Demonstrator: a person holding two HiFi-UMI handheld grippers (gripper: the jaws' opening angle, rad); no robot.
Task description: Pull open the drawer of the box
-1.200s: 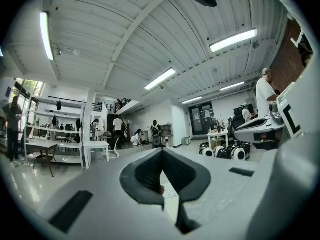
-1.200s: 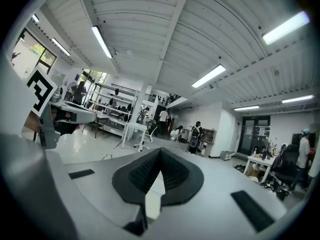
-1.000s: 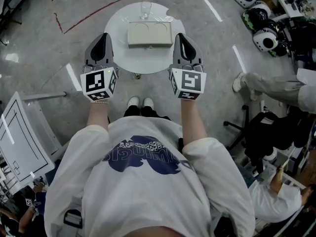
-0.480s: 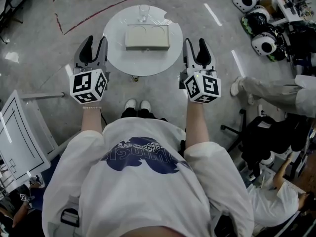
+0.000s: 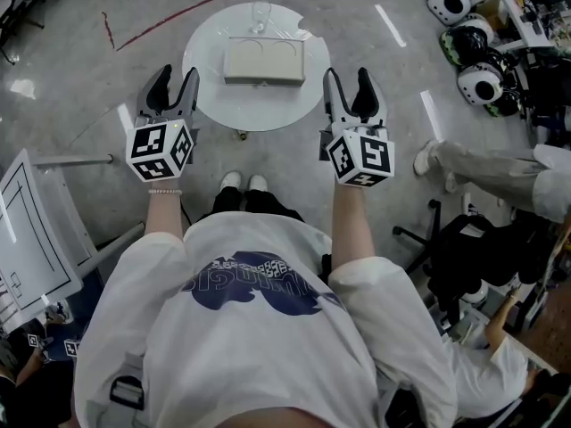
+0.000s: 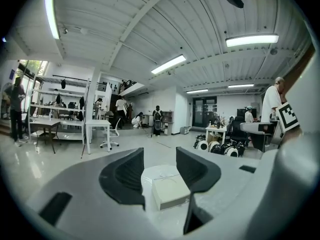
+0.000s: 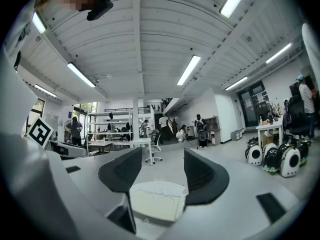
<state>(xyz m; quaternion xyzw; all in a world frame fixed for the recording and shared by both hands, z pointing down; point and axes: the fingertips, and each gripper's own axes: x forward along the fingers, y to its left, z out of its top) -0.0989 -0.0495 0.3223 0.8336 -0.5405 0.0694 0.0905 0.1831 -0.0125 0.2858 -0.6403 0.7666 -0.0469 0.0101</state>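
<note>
I am watching the person standing before a small round white bench (image 5: 214,101), holding the left gripper (image 5: 175,78) off its left edge and the right gripper (image 5: 348,78) off its right edge. Both are aiming forward. The jaws of both have just been opening and are now standing spread wide, pinching nothing; only the far-off box is showing through each gap. The flat beige box (image 5: 263,61) is lying at the middle of the bench, between the two grippers and apart from both. A clear glass (image 5: 260,14) is standing just beyond it.
</note>
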